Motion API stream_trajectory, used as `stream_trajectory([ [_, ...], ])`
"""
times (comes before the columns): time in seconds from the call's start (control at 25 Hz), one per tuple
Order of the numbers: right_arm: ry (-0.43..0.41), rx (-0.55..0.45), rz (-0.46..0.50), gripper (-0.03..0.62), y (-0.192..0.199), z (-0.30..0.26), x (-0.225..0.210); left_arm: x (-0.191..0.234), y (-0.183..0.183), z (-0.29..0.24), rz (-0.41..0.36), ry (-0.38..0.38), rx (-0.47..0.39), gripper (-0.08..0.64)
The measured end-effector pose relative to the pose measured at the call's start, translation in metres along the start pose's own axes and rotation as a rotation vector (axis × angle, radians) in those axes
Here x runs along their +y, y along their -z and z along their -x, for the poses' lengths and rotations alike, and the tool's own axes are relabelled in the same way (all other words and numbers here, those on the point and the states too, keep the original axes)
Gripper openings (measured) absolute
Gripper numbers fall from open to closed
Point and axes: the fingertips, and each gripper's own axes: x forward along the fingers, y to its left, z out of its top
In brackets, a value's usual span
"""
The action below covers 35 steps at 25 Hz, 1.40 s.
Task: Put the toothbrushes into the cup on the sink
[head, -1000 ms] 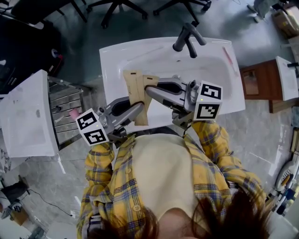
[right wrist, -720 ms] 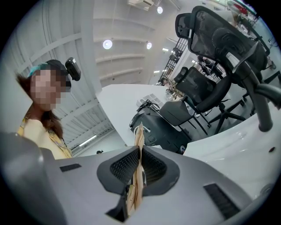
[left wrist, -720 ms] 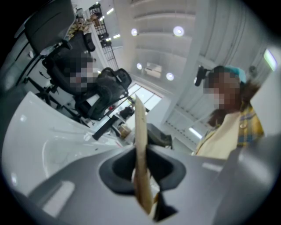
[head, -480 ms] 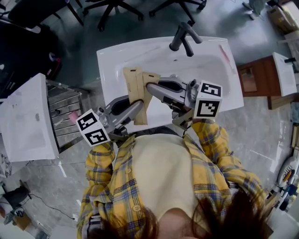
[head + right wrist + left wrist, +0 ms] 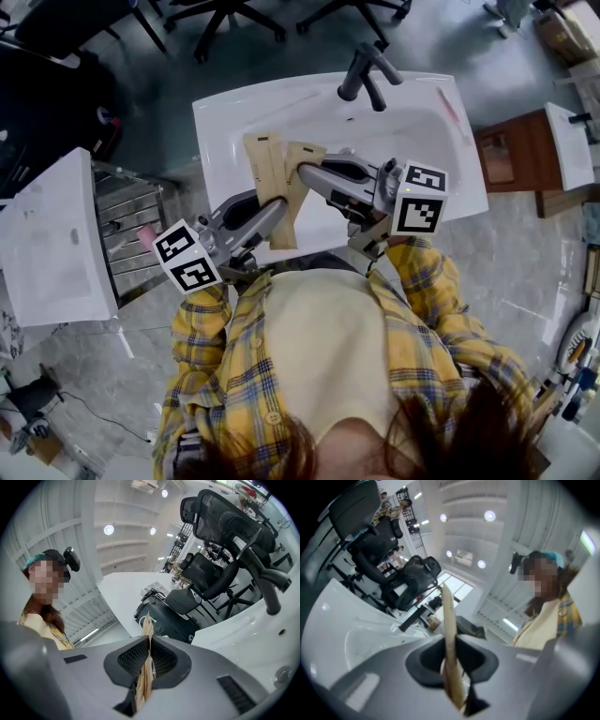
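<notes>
Two tongs, head view: left tongs (image 5: 278, 214) and right tongs (image 5: 305, 173) are each clamped on one tan cardboard toothbrush pack (image 5: 265, 164), held over the sink (image 5: 225, 122) basin.
Change: almost none over the last second; the pack and both grips sit as before, and only a flap end tips slightly.
Meaning: probably still opening the pack; no brush is freed, and no cup can be made out.
Room: faucet (image 5: 366, 70) stands well beyond the pack; a thin pink stick (image 5: 452, 105), perhaps a toothbrush, lies on the right rim, well apart.
Left gripper view: pads (image 5: 426, 660) pinch the pack's thin edge, which stands upright.
Right gripper view: ribbed pads (image 5: 133, 656) pinch layered card; open basin lies to the right.
</notes>
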Motion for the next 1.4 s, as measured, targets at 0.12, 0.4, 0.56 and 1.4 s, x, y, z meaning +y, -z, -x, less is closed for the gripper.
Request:
stream_trajectory([
  [0.12, 0.011, -0.006, -0.003, 0.023, 0.0, 0.001, -0.001, 0.002, -0.004, 0.004, 0.012, -0.004, -0.032, 0.051],
  [0.4, 0.064, -0.055, 0.002, 0.018, -0.011, 0.014, -0.009, 0.01, -0.011, 0.025, 0.049, -0.038, -0.11, 0.032],
  [0.56, 0.084, -0.06, 0.02, 0.017, -0.017, 0.022, -0.011, 0.01, -0.011, 0.021, 0.018, -0.072, -0.109, 0.031],
  [1.4, 0.314, -0.186, 0.239, 0.017, -0.04, 0.028, -0.062, 0.028, -0.021, 0.04, -0.181, -0.376, -0.178, 0.031],
])
